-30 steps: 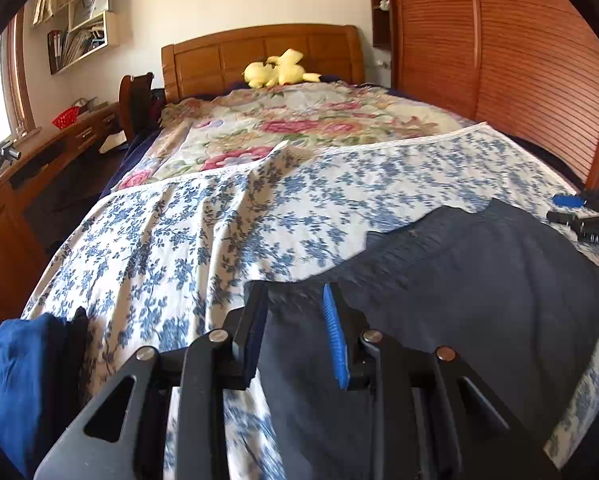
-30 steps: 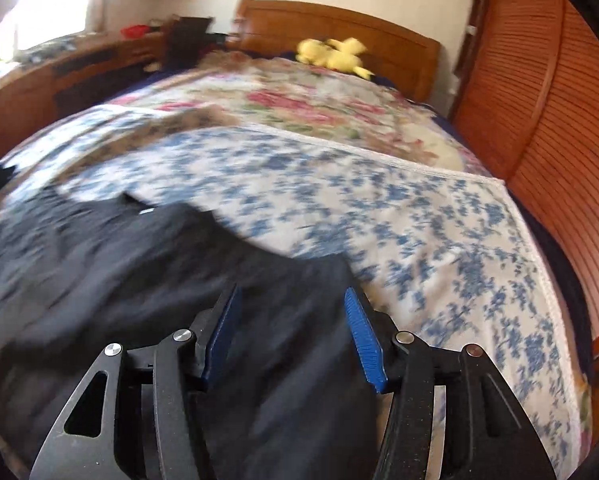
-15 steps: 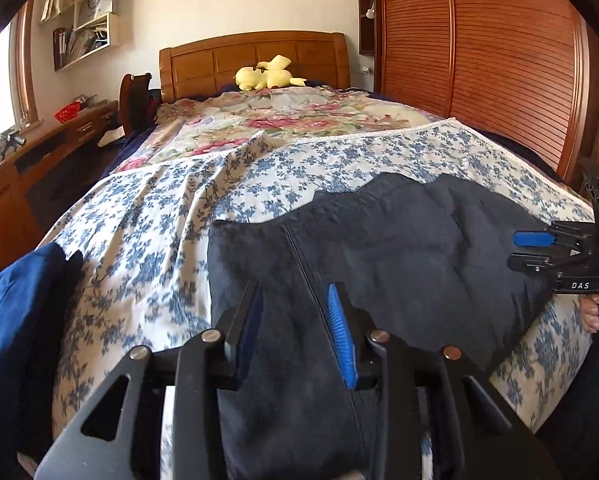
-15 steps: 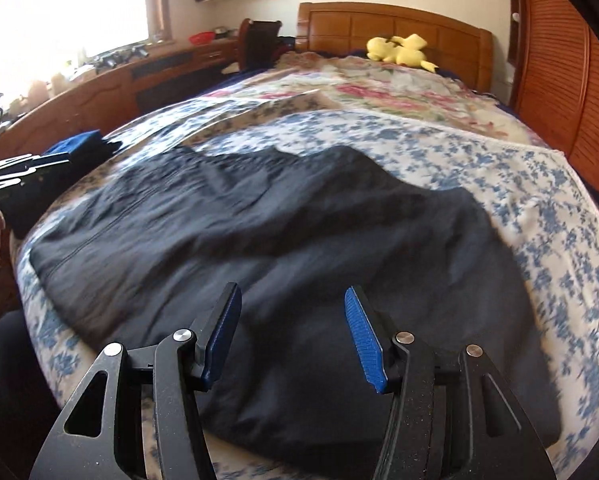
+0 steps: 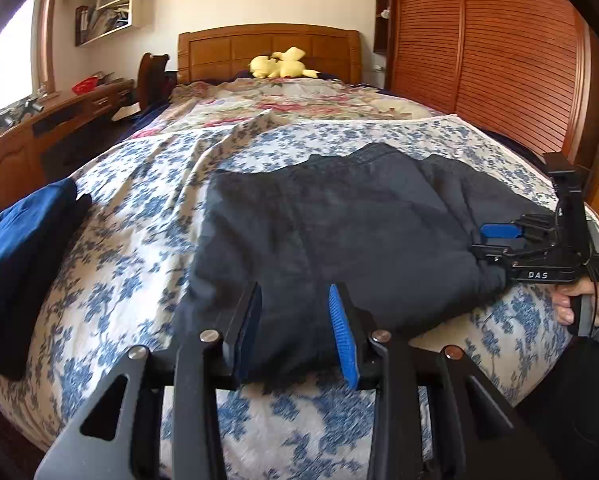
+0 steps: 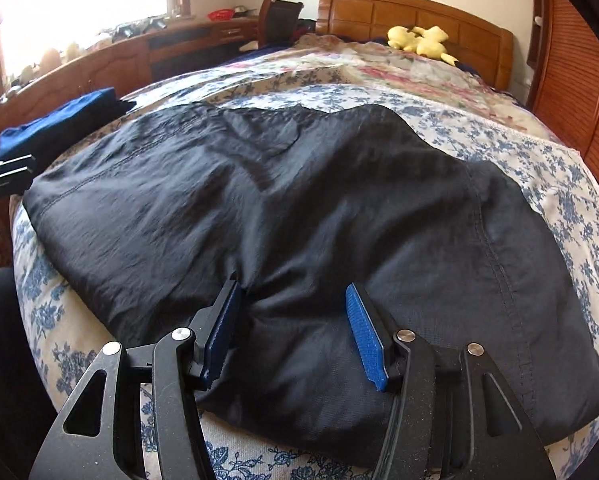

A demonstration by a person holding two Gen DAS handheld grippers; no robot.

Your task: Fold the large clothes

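Observation:
A large dark garment lies spread flat across the foot of the bed, seams showing. My left gripper hovers over its near left edge. The jaws stand apart, cloth lies flat between them, and the pads do not press on it. My right gripper is at the near right edge, open wide. Its left fingertip dents the fabric, which puckers there. The left wrist view shows the right gripper from the side, held by a hand. The left gripper shows at the right wrist view's left rim.
The bed wears a blue-flowered cover. Folded blue clothes sit on its left edge. A yellow plush toy lies by the headboard. A slatted wooden wardrobe runs along the right, a desk along the left.
Both grippers drew back toward the bed's foot and sank. The garment, blurred and moving before, now lies still and spread out. The right fingertips came down onto its near edge.

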